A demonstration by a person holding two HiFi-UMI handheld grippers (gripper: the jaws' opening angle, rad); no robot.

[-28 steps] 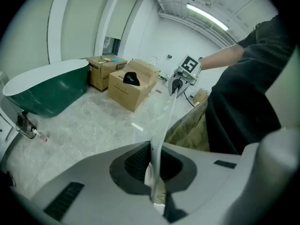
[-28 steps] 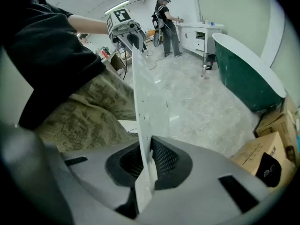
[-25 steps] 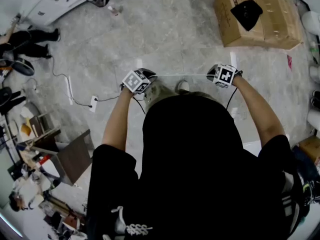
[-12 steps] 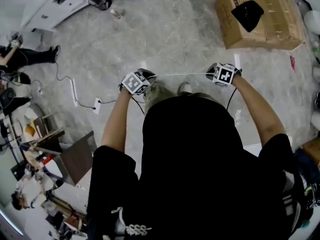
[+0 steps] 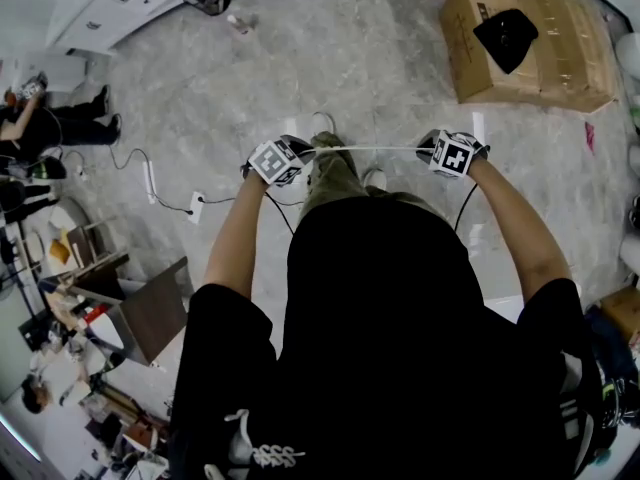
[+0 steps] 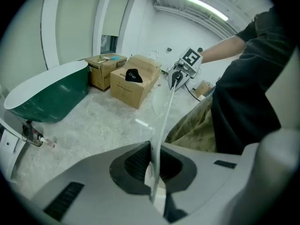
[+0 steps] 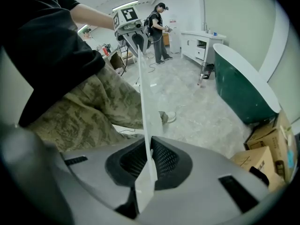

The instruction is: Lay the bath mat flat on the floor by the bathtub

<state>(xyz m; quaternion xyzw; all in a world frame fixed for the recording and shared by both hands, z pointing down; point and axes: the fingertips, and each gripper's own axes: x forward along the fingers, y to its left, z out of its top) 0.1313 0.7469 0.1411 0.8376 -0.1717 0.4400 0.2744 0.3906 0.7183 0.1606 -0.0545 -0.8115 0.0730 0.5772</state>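
Note:
The bath mat (image 5: 365,149) is a thin white sheet seen edge-on, stretched taut in the air between my two grippers at waist height. My left gripper (image 5: 300,152) is shut on its left end, and my right gripper (image 5: 428,149) is shut on its right end. In the left gripper view the mat (image 6: 161,125) runs from the left gripper (image 6: 153,168) up to the right gripper (image 6: 177,76). In the right gripper view the mat (image 7: 144,102) leaves the right gripper (image 7: 147,161) toward the left gripper (image 7: 133,34). The green bathtub (image 6: 51,95) with a white rim stands ahead.
Cardboard boxes (image 5: 530,33) with a black item (image 5: 510,38) on top stand at the far right by the tub's end. A white cabinet (image 5: 110,8) is far left. A cable with a power strip (image 5: 150,178) lies on the floor. A person (image 7: 158,29) stands farther off.
The holder's camouflage-trousered leg has stepped forward and now shows between the grippers. Both grippers keep their hold on the taut mat at the same height.

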